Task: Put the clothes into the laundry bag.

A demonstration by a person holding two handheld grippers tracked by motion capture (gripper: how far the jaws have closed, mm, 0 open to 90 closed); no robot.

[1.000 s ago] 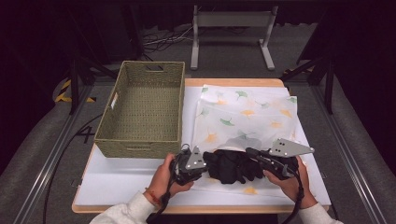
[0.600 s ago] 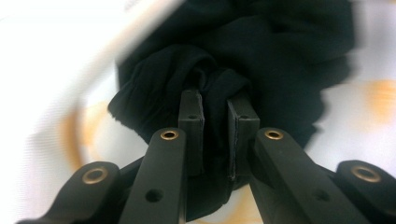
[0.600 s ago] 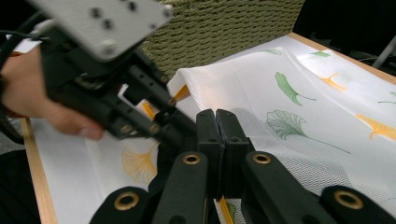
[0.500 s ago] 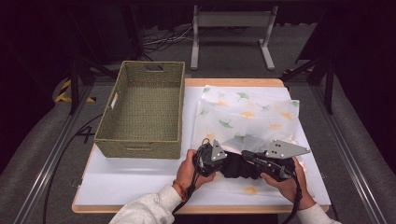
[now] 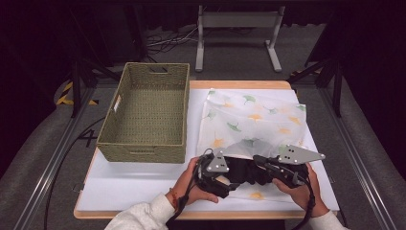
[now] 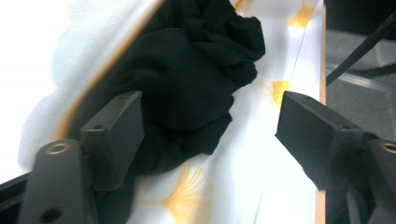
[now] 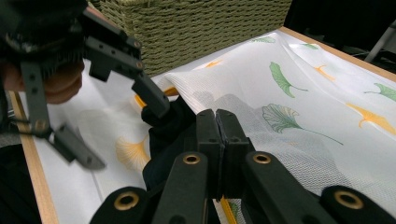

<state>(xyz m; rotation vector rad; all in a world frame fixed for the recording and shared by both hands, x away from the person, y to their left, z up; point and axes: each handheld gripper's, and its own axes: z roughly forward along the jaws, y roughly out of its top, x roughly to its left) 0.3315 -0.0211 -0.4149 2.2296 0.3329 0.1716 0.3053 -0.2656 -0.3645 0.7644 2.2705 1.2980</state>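
A white mesh bag [image 5: 249, 120] printed with ginkgo leaves lies on the table's right half. A crumpled black garment [image 5: 244, 170] sits at its near end, partly under the lifted mesh [image 7: 299, 93]. My left gripper [image 5: 232, 184] is at the garment's left side. Its jaws have just been opening and stand wide in the left gripper view [image 6: 210, 116]; the black garment [image 6: 196, 70] lies between them, against the left jaw, unpressed. My right gripper [image 7: 216, 121] is shut, its jaws pinched together on the bag's raised upper layer by the orange-trimmed rim. It comes in from the right [image 5: 262, 161].
An empty woven basket [image 5: 148, 115] stands on the table's left half, close beside the bag. The white table top [image 5: 134, 182] has bare room in front of the basket. The wooden table edge [image 6: 321, 93] runs near the left gripper's right jaw.
My left gripper has slid right, up to the black garment, and its jaws have opened. The right gripper has held still on the bag.
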